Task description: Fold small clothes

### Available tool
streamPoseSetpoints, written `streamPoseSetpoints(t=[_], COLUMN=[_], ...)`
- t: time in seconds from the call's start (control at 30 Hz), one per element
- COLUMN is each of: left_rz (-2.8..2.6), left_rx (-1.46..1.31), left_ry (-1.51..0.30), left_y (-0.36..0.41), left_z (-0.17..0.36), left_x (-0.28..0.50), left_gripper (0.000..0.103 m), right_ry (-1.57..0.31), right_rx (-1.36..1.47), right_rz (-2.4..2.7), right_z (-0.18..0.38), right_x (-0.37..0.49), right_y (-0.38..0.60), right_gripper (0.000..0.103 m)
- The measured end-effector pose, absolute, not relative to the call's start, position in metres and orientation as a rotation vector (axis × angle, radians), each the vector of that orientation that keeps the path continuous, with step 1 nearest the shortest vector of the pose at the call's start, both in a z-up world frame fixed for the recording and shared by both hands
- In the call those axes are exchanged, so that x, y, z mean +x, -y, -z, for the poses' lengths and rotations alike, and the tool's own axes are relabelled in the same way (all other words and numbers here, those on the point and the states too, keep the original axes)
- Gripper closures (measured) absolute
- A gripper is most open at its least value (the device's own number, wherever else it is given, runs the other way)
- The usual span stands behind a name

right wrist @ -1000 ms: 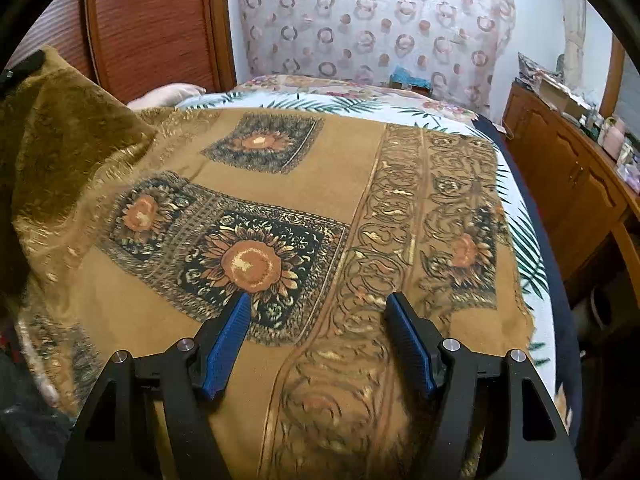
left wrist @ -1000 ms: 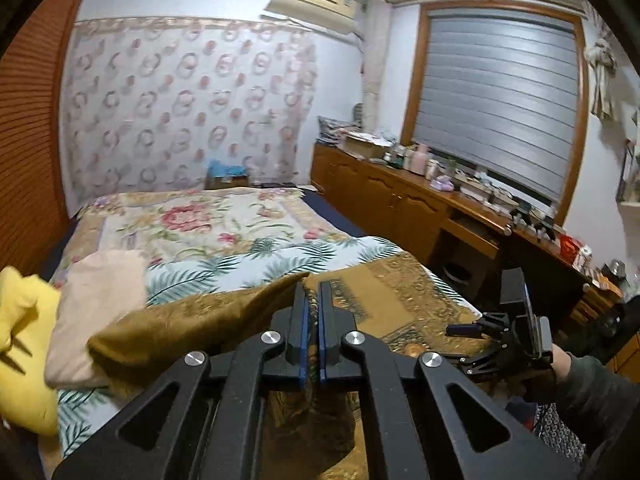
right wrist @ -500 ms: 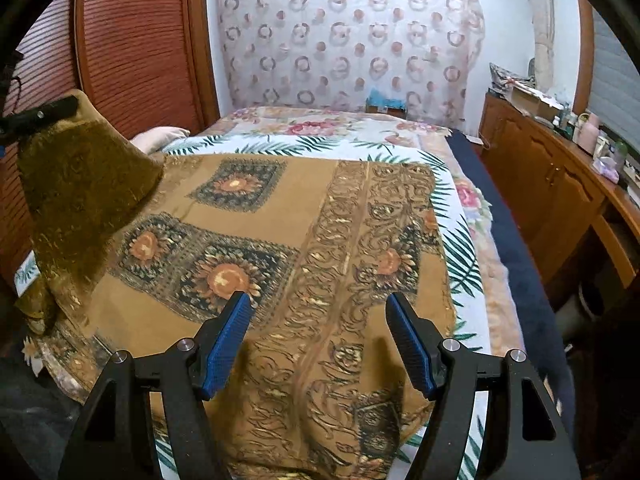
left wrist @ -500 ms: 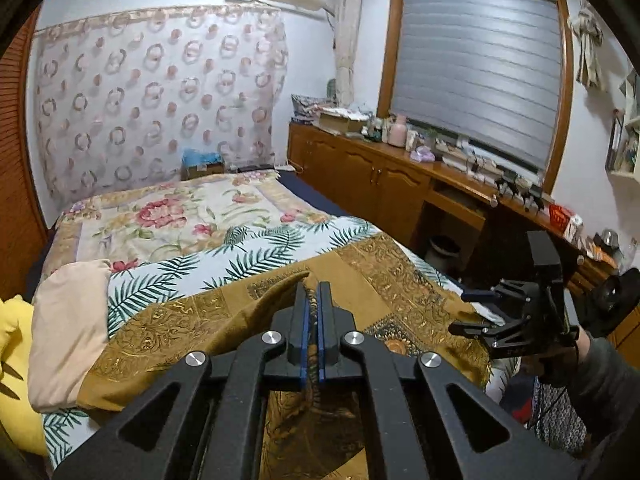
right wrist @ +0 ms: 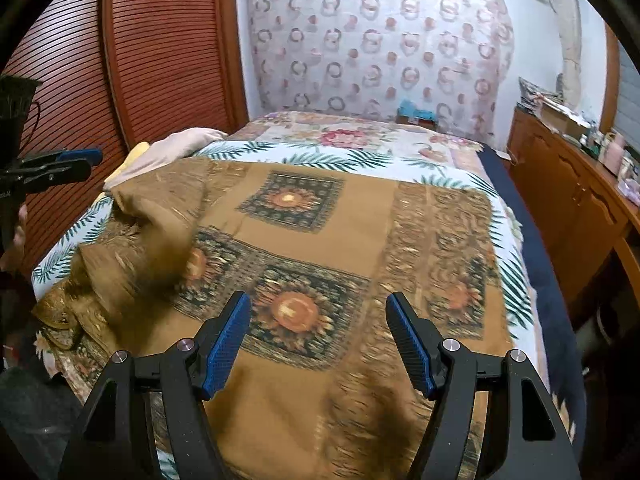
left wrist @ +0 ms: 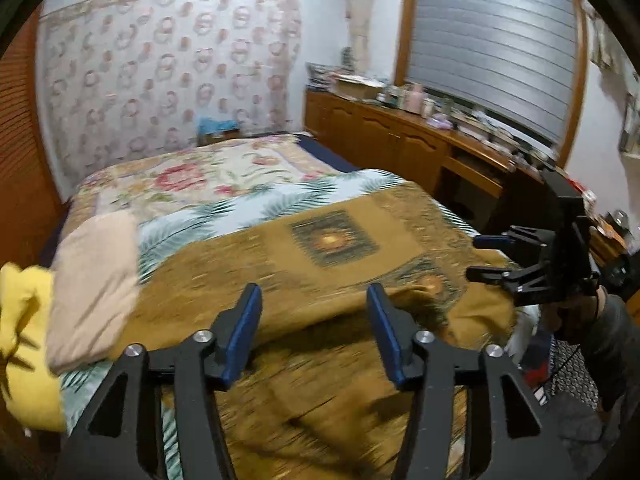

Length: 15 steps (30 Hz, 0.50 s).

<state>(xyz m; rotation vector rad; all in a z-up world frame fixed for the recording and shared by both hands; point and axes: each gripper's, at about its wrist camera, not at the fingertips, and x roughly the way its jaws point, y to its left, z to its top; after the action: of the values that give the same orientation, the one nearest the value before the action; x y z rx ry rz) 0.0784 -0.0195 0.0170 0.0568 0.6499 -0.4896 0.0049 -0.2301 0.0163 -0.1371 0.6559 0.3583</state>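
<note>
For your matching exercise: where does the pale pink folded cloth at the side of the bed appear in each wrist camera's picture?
Left wrist view: pink cloth lies at the left edge, beside the yellow cloth.
Right wrist view: pink cloth sits upper left, beyond the brown patterned cloth.
Shared landmark: the ring-patterned curtain.

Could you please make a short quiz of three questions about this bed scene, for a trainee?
1. True or false: the left gripper is clamped on the brown patterned cloth.
2. Which lies nearest the yellow item? A) the pink folded cloth B) the wooden cabinet C) the blue item by the curtain
3. Fill in: the near-left corner of the brown cloth, seen from the right wrist, lies ____ (flat / bunched).

Key
1. False: its jaws have just been opening and stand apart, with nothing pressed between them.
2. A
3. bunched; the right gripper hovers open above the flat part.
</note>
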Motion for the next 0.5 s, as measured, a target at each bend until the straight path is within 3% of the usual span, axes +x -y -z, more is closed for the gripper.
streamPoseSetpoints(t=[0.2,0.5], left_rz=[0.295,0.207], left_rx=[0.042,0.036], left_ry=[-0.673,-0.772], left_y=[-0.042,-0.070], left_z=[0.008,0.054], left_x=[0.076,0.108], left_gripper=[0.040,0.040], right_ry=[-0.643,-0.679], right_rx=[-0.142,-0.155], right_rz=[-0.442,-0.545], right_z=[-0.020,-0.009], right_x=[0.011,0.029], right_y=[0.198,0.169], right_gripper=[0.031,0.031])
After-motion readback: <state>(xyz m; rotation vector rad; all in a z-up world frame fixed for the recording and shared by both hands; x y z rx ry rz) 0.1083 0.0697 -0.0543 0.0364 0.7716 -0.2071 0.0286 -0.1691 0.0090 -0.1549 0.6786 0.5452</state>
